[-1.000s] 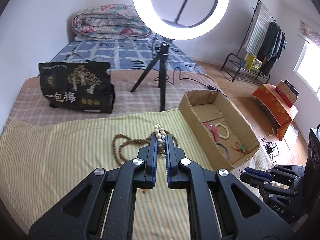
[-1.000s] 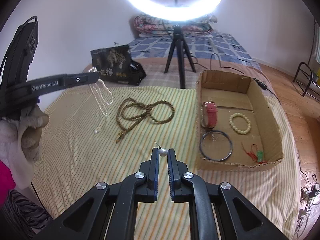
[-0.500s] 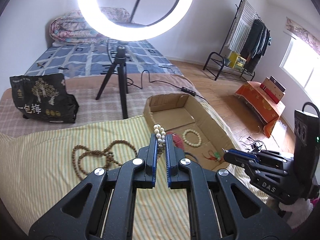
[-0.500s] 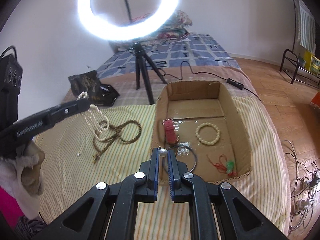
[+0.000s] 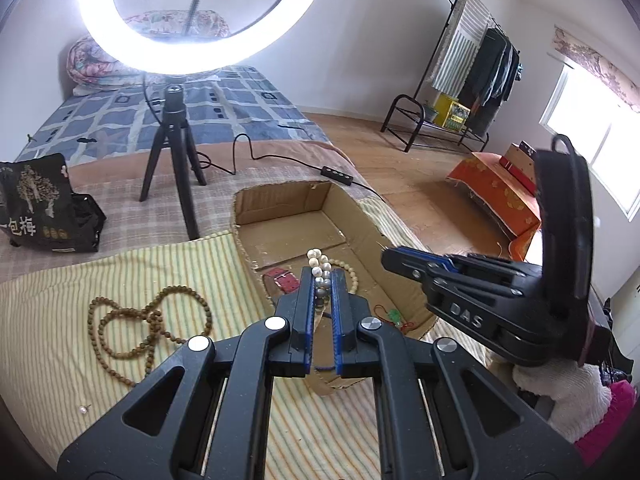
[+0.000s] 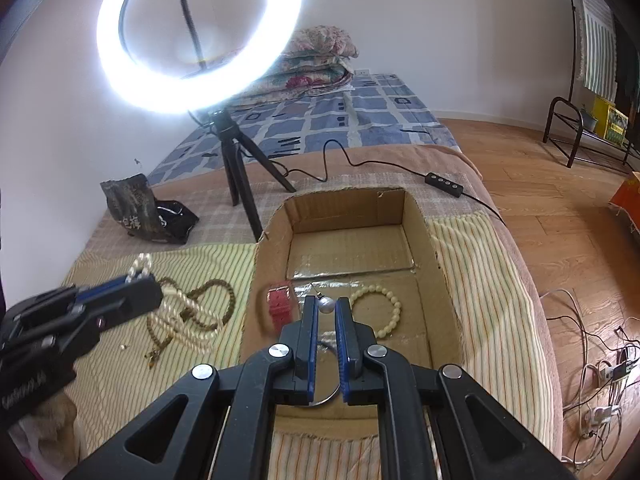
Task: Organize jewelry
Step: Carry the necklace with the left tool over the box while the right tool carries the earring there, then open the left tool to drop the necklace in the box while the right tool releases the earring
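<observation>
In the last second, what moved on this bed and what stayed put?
Both grippers swung across the striped cloth toward the cardboard box. The right gripper, shut on the pearl earring, is now over the box; the left gripper, shut on the pearl necklace, has reached its near wall. Nothing was let go. The brown bead necklace, red strap and cream bracelet stayed put.

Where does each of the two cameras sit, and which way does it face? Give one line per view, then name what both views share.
Left wrist: sits on the left gripper, faces down over the cardboard box; its fingers pinch a pearl necklace; the right gripper and a gloved hand show.
Right wrist: sits on the right gripper, faces into the box; it pinches a pearl earring; the left gripper shows.
Shared: box, ring light, brown bead necklace.
</observation>
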Motion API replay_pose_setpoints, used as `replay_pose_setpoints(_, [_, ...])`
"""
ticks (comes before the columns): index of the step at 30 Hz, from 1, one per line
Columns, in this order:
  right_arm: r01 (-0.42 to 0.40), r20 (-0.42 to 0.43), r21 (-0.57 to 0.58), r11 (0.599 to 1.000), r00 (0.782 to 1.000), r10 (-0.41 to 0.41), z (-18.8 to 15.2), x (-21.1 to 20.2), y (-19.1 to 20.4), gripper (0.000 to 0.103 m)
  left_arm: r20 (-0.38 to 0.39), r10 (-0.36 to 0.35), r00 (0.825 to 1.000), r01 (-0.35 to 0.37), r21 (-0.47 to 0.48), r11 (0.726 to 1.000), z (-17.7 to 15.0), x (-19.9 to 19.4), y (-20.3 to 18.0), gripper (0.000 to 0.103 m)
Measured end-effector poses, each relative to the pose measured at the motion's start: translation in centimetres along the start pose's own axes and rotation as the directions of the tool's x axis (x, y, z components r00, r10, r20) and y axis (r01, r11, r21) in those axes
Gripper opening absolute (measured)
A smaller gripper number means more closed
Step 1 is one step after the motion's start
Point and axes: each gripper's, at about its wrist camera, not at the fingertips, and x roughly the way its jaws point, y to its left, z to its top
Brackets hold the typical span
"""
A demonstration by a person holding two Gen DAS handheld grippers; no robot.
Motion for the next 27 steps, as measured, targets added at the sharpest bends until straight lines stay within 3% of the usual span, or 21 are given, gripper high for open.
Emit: replay_pose_setpoints(27, [0.068, 0.011, 0.021, 0.997, 0.998, -0.068, 3.3, 5.3, -2.4, 0.007, -0.063, 0.006, 0.998, 0.001, 0.105, 0.994, -1.8, 5.5, -4.0, 0.005])
